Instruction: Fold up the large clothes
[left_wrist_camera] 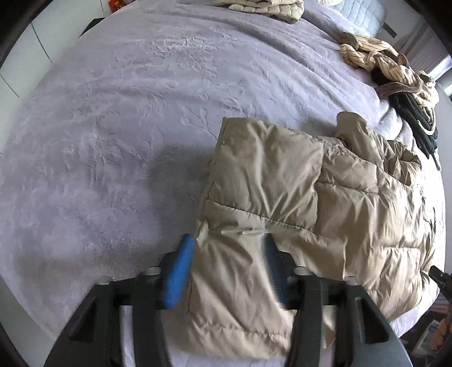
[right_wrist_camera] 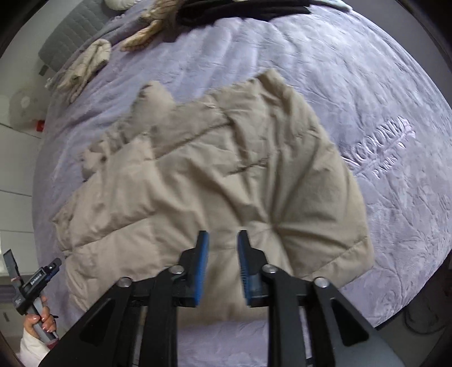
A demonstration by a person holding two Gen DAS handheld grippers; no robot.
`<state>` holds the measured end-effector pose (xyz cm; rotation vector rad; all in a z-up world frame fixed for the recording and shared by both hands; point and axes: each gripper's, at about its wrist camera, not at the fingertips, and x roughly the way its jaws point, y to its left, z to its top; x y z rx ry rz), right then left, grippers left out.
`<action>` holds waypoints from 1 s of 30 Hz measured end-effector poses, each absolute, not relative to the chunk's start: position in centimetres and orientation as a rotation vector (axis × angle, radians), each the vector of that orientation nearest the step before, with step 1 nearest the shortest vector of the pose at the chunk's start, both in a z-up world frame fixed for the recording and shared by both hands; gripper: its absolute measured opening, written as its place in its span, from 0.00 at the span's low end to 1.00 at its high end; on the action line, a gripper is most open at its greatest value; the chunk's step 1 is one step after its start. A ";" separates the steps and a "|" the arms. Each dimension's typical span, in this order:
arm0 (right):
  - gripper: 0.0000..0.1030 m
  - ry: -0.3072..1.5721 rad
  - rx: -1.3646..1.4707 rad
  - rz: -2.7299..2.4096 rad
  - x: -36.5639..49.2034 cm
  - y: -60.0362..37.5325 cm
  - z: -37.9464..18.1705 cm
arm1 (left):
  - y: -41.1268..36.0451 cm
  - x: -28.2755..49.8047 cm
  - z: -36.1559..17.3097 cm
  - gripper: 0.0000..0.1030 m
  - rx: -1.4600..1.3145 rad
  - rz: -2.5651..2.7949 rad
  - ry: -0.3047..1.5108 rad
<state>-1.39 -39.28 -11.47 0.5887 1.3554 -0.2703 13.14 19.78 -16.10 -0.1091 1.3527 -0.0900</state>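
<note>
A beige puffer jacket [left_wrist_camera: 310,183] lies partly folded on the lilac bed cover [left_wrist_camera: 113,113]. My left gripper [left_wrist_camera: 227,240] points down at its near corner. Its jaws stand wide, the corner lies flat between the blue fingers [left_wrist_camera: 179,271], and the pads do not press on it. In the right wrist view the same jacket [right_wrist_camera: 212,169] spreads across the bed cover [right_wrist_camera: 367,84]. My right gripper [right_wrist_camera: 223,234] hovers over its near hem, open with a narrow gap and nothing pinched. A puckered crease sits just beyond its right fingertip. A hand holds the left gripper [right_wrist_camera: 28,285] at the lower left.
A folded quilted beige piece [left_wrist_camera: 262,7] lies at the far side of the bed. A striped beige garment [left_wrist_camera: 375,59] and a dark garment [left_wrist_camera: 418,118] are heaped on the right. Cream garments [right_wrist_camera: 87,62] and a black one [right_wrist_camera: 243,11] lie beyond the jacket. The bed's edge runs close below both grippers.
</note>
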 end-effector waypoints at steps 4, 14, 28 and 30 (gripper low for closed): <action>0.45 1.348 0.565 -0.219 0.3 -36.4 -10.8 | 19.6 12.9 -15.5 1.00 -0.077 -0.105 1.306; 0.83 1.360 0.515 -0.113 2.7 -29.8 -11.4 | 23.3 15.0 -19.5 1.00 -0.205 -0.204 1.403; 0.83 1.436 0.505 -0.046 3.6 -25.1 -13.9 | 19.4 17.7 -27.8 0.99 -0.464 -0.781 1.658; 0.83 1.435 0.501 -0.047 3.7 -24.7 -14.1 | 18.7 17.9 -27.9 0.81 -0.446 -0.795 1.660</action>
